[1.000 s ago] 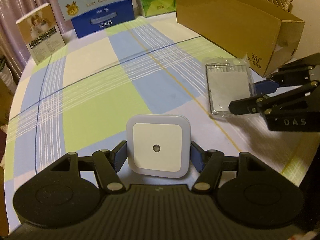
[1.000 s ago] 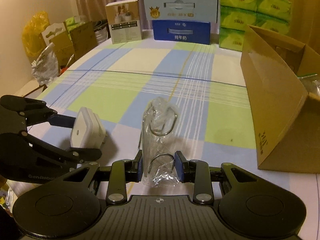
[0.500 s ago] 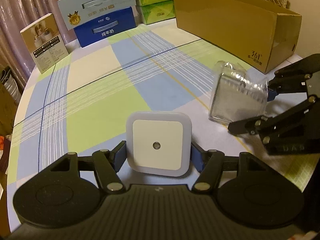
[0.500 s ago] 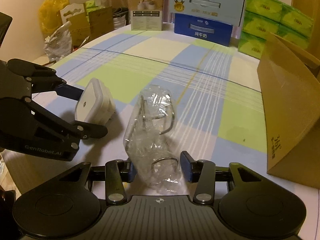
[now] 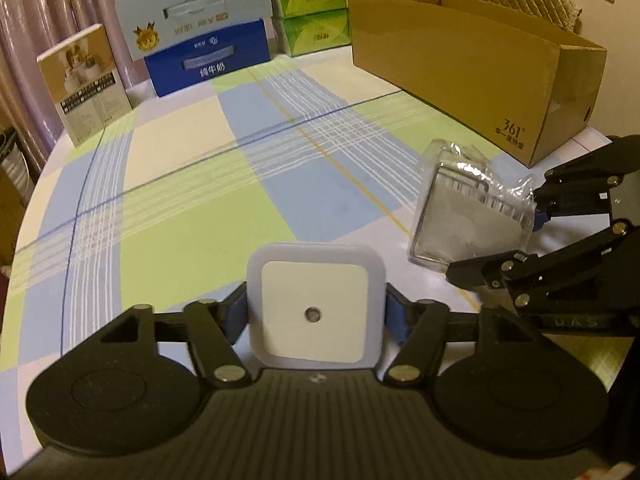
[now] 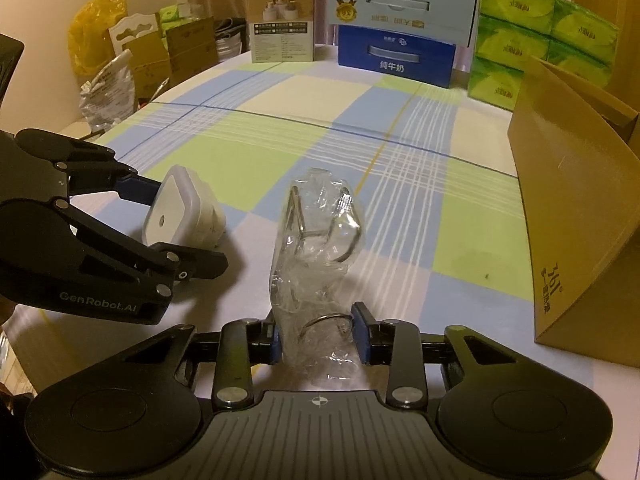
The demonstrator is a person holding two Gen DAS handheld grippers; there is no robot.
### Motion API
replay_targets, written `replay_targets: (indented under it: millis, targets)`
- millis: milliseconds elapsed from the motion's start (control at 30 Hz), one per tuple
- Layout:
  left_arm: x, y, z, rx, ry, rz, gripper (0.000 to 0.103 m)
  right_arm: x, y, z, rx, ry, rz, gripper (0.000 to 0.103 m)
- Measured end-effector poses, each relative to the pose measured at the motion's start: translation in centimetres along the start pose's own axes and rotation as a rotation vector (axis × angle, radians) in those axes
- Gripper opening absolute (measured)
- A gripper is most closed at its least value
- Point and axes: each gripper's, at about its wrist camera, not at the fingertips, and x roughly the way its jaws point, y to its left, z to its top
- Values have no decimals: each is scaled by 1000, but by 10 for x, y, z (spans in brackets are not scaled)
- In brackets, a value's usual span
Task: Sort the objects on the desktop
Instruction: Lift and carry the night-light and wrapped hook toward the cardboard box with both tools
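My left gripper (image 5: 316,316) is shut on a white square night light (image 5: 315,307) and holds it above the checked tablecloth; both also show in the right wrist view, the gripper (image 6: 168,224) and the night light (image 6: 180,210). My right gripper (image 6: 318,338) is shut on a clear plastic packet of metal hooks (image 6: 318,248), lifted off the table. In the left wrist view the packet (image 5: 468,216) hangs at the right in the right gripper (image 5: 532,232). An open brown cardboard box (image 5: 476,60) stands at the far right.
A tan product box (image 5: 86,84), a blue and white milk carton (image 5: 200,36) and green tissue packs (image 5: 316,0) line the table's far edge. The cardboard box (image 6: 576,200) is close on the right. Bags and cartons (image 6: 120,60) lie beyond the left edge.
Both grippers have risen from the table with their loads. The hook packet, flat on the cloth a second ago, now hangs tilted in the air.
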Motion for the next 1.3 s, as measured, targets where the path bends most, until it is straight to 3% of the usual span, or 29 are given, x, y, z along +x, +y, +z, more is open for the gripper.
replay_targets:
  millis: [500,867,1033,1300]
  targets:
    - [-6,-1,-1,-63,14,-6,61,-16,-6,6,36,-47,-38,31]
    - [-27,-15,13,-69,-17,-20,61,-63,-21,28,87,-136,-89,31]
    - [-46,-21,30,-103,-51,-22,61,-98,-40,42,86,-179,-132,31]
    - [-73,-49,90,-45,-135,-43,61,-158,-98,57,110,-230,-218,31]
